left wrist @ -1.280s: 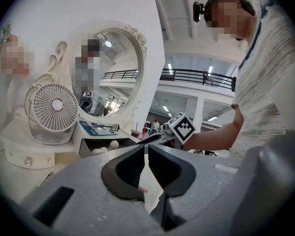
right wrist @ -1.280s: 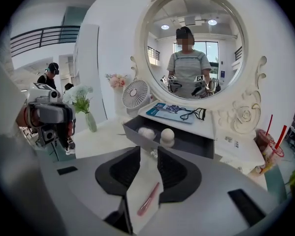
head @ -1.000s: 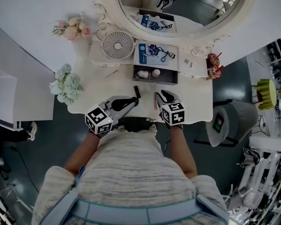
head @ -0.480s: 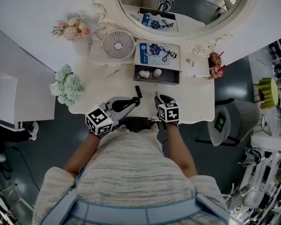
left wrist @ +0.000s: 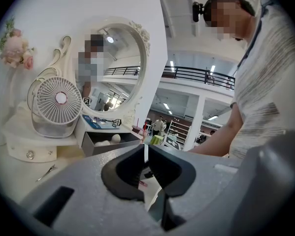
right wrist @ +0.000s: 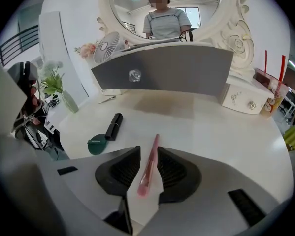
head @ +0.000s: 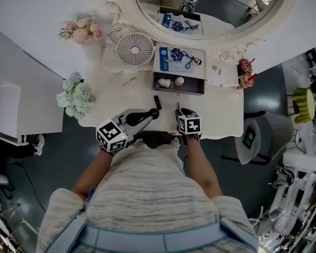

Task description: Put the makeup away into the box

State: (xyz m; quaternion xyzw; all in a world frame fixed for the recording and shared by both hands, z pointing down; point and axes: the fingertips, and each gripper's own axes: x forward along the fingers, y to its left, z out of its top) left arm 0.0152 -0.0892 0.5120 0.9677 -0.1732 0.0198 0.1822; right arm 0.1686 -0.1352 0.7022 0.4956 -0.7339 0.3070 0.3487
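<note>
- Right tool (right wrist: pixel 148 154): now clearly lower than a second ago, tipped steeply down at the tabletop (right wrist: pixel 226 132) on the near side of the box (right wrist: pixel 162 75).
- Jaws spread, one on either side of the pink makeup stick (right wrist: pixel 149 166), with no squeeze to be seen. Stick flat on the tabletop, far end pointing toward the box front.
- For the task: approach apparently done, pinch not yet made. Probably next, closing on the stick, lifting it and carrying it forward into the open box.
- Left tool (left wrist: pixel 145 150): same spot as a second ago, on the near side of the box and a little to its left, pointing about level. Jaws pressed together, nothing between them, so idle for now.
- Still out on the near side of the box: black lipstick (right wrist: pixel 114 126) and green compact (right wrist: pixel 97 144), just beside each other, left of the stick and clear of both tools. Two more trips likely after this one.
- Already inside the box: two pale sponges (head: pixel 164 83), toward its left half, with free room to their right.
- On top of the box: blue card (head: pixel 171 54) and eyelash curler (head: pixel 192 60). Part of the tidy-up or not, hard to say.
- Worth watching: a thin, smooth stick, easy to roll or swing in a pinch taken near one end. Grip nearer its middle looks safer.
</note>
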